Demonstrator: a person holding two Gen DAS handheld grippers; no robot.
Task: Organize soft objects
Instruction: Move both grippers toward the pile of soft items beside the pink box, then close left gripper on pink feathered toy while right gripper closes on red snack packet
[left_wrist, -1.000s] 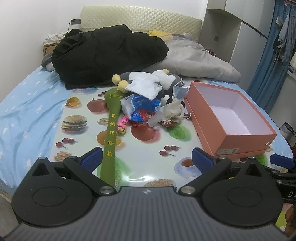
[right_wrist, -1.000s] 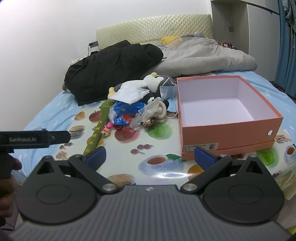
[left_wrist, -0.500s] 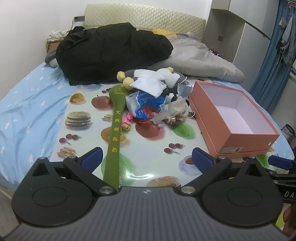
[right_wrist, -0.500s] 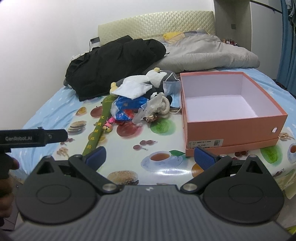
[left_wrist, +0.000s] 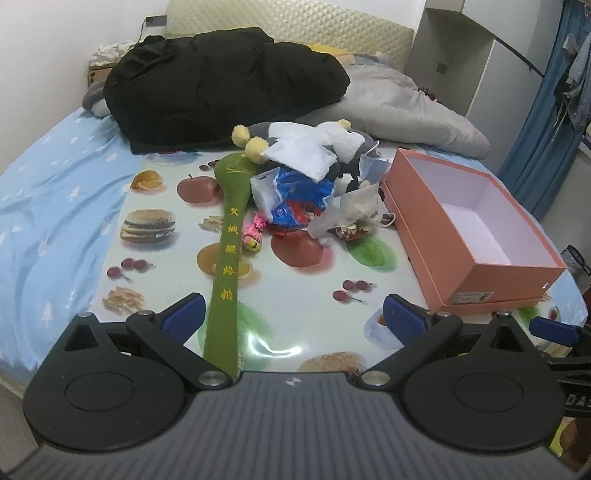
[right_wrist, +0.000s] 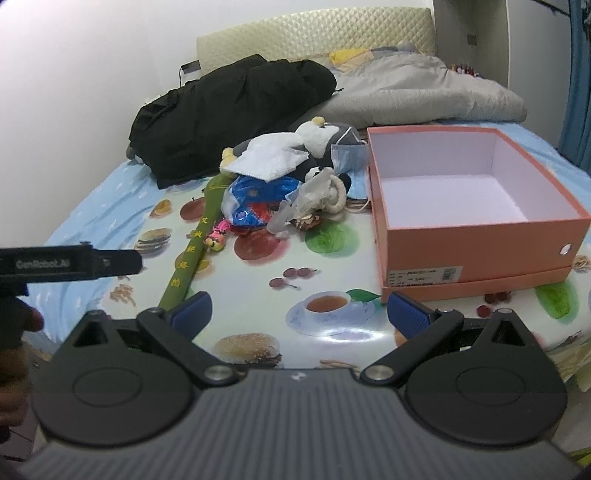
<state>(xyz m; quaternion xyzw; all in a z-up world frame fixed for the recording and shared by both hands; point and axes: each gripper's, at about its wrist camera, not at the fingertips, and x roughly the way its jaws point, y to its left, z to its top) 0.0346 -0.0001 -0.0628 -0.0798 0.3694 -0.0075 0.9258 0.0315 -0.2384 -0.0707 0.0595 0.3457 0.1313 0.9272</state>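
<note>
Only right view shows box (right_wrist: 476, 236) punched hole

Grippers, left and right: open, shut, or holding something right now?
Left gripper: open, holding nothing, above the mat.
Right gripper: open, holding nothing, near the box.

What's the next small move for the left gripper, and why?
Probably advance the left gripper toward the green paddle: it is open and holds nothing, the paddle lies nearest it, apart from most of the pile, and the box is empty.
</note>
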